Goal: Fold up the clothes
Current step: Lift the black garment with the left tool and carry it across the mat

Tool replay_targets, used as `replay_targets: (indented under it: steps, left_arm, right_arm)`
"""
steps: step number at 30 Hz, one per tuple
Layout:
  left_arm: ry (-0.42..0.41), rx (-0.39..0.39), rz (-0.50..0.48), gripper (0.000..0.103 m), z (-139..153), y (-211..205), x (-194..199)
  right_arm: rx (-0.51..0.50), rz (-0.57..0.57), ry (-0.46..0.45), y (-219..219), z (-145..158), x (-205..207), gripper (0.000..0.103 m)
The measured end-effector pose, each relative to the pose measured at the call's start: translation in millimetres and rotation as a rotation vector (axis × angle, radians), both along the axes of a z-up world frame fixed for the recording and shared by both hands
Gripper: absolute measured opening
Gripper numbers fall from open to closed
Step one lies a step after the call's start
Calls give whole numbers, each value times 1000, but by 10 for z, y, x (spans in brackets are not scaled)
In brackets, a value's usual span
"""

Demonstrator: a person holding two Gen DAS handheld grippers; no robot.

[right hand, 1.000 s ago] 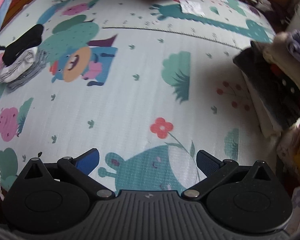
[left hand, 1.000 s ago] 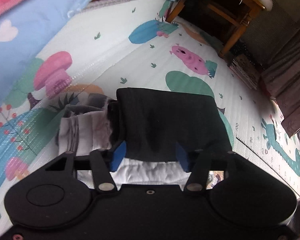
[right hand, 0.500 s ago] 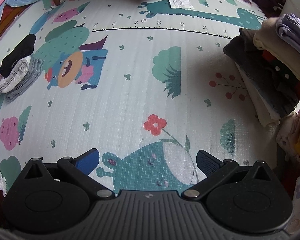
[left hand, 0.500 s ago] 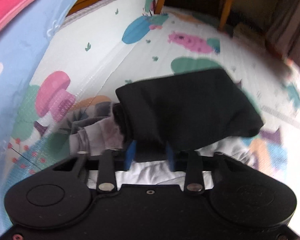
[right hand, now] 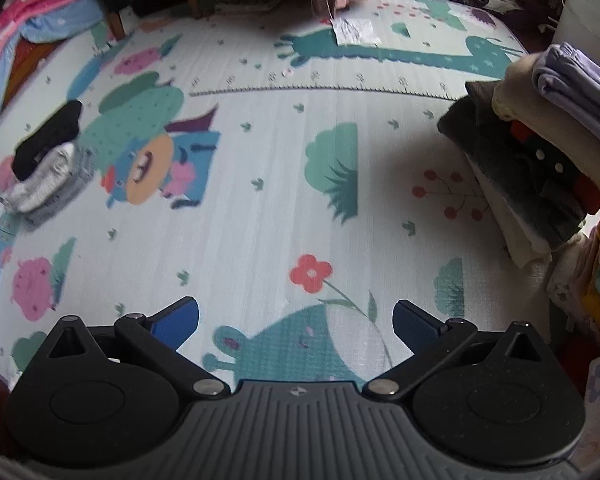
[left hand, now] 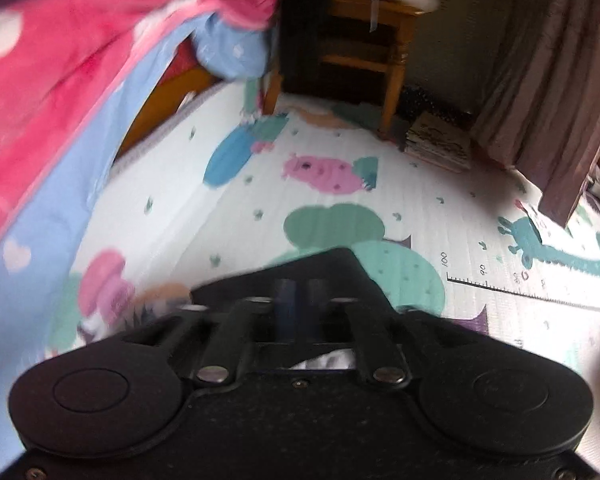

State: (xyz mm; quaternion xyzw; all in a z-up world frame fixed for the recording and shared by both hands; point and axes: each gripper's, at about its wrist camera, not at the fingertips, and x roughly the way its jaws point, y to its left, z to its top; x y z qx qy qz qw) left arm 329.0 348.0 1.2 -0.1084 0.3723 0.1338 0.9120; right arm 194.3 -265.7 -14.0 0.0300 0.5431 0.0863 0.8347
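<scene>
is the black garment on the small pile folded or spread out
Folded: the black garment lies as a compact bundle atop the white and grey folded clothes on the play mat.

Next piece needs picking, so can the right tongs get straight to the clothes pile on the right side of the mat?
Probably yes. The right tongs are open and empty, and the clothes pile sits across bare mat with nothing between.

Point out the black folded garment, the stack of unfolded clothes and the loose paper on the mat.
black folded garment [right hand: 48,136], right wrist view, middle of its top.
stack of unfolded clothes [right hand: 540,160], right wrist view, dark garment mid-pile.
loose paper [right hand: 355,30], right wrist view, sheet centre.
</scene>
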Motion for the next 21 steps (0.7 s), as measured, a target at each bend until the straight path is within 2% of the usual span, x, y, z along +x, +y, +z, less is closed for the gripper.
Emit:
replay_targets:
  steps: [1,2,6,14,15,16,17,18,21]
  left_arm:
    - [7,-2,30,70,-35,49,-30]
    - [16,-18,56,72,-112,122,-42]
    - [26,-90,146,71,-463,422,-50]
    - [109,-52,116,67,-1071,495,200]
    - [117,-24,103,62,-1110,461,219]
    - [125,5,90,51,-1149,427,238]
    - [132,33,76,24,-1188,393,257]
    - [134,59,64,20,-1190,354,271]
    - [99,103,23,18,-1065,270,268]
  right_arm:
    - [11,5,-7,4,40,-21,103]
    - [17,13,-15,10,77,-44,103]
    - [18,34,-19,-56,93,-70,103]
    - [59,-49,110,-324,-237,12,103]
    - [64,-55,121,-331,-269,18,103]
    - [67,-58,128,-329,-290,28,103]
    - [68,-58,131,-314,-305,38,103]
    - [65,-55,131,-296,-311,47,103]
    - [58,-43,125,-242,-307,68,103]
